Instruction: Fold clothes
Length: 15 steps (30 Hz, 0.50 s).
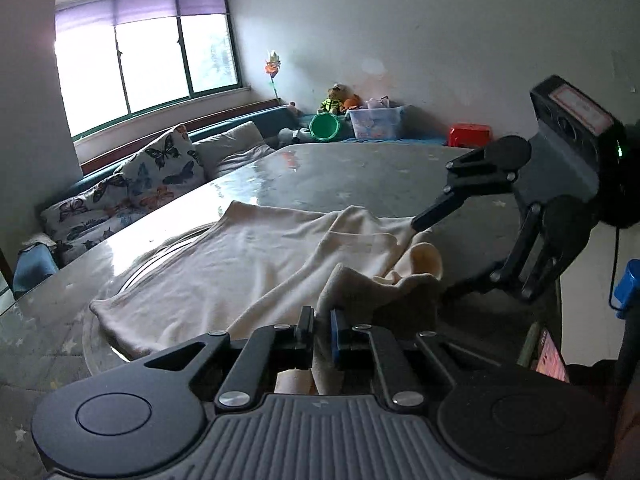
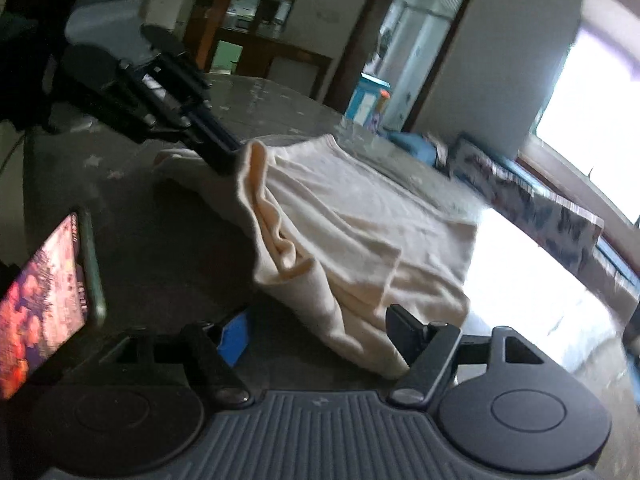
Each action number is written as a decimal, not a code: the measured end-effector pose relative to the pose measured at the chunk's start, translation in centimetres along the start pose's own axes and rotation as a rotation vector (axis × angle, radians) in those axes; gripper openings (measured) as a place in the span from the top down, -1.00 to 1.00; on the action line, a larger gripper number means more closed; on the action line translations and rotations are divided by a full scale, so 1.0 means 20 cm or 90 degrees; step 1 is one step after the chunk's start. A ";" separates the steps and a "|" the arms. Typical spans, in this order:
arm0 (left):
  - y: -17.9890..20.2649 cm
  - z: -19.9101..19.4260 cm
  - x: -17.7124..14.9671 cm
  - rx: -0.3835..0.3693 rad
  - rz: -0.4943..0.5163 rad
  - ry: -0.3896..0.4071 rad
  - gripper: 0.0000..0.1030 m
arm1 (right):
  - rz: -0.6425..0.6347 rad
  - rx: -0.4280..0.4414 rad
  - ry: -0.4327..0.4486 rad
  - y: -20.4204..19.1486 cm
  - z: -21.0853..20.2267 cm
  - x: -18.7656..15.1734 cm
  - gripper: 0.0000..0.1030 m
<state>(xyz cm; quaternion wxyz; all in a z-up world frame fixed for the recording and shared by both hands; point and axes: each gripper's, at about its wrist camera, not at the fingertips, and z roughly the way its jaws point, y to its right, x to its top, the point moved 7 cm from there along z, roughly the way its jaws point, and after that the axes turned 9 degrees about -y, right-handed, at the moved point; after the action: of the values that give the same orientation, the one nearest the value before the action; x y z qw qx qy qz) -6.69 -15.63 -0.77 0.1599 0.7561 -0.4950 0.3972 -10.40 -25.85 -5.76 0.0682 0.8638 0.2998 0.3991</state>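
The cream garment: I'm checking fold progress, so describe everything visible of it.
The cream soft knit garment lies rumpled on the glossy grey table, its far part spread flat, its near edge bunched into folds. The left claw is shut on a near fold. The right claw stands open at another edge.

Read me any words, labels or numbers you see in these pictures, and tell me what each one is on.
No text is readable.
Red-bordered label on the right claw's housing: too blurred.
Lit phone screen beside the cream garment: blurred colours, no legible words.
Blue box at the table's far edge: print too small.
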 end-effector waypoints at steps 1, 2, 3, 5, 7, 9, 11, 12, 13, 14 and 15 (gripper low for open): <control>0.00 0.00 0.00 -0.002 -0.002 -0.001 0.82 | -0.004 -0.004 0.006 0.00 0.01 0.01 -0.29; 0.00 0.00 0.00 -0.002 -0.003 -0.004 0.82 | -0.001 -0.005 0.007 0.00 0.03 0.02 -0.21; 0.00 0.00 -0.01 -0.001 -0.002 -0.007 0.82 | 0.004 -0.005 0.005 0.01 0.04 0.03 0.04; 0.00 0.00 -0.02 -0.003 0.003 -0.012 0.76 | 0.029 0.012 0.001 0.04 0.07 0.05 0.44; 0.02 -0.01 -0.04 -0.001 0.014 -0.016 0.72 | 0.050 0.030 0.003 0.06 0.07 0.07 0.63; 0.05 -0.02 -0.05 0.000 0.033 -0.016 0.57 | 0.080 0.046 0.005 0.09 0.06 0.10 0.73; 0.07 -0.03 -0.07 0.002 0.048 -0.016 0.45 | 0.111 0.062 0.011 0.13 0.05 0.13 0.75; 0.08 -0.03 -0.07 0.004 0.052 -0.018 0.45 | 0.122 0.068 0.015 0.14 0.04 0.14 0.75; 0.09 -0.03 -0.08 0.005 0.056 -0.020 0.44 | 0.128 0.070 0.019 0.15 0.04 0.16 0.76; 0.10 -0.03 -0.09 0.007 0.060 -0.021 0.40 | 0.132 0.072 0.022 0.16 0.03 0.17 0.76; 0.11 -0.02 -0.09 0.010 0.061 -0.022 0.25 | 0.136 0.073 0.026 0.17 0.03 0.18 0.76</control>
<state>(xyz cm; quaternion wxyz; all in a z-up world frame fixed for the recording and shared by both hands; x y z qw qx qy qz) -9.15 -15.15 -2.19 0.1257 0.7395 -0.5304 0.3950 -6.53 -26.46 -2.61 -0.0301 0.8850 0.2300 0.4036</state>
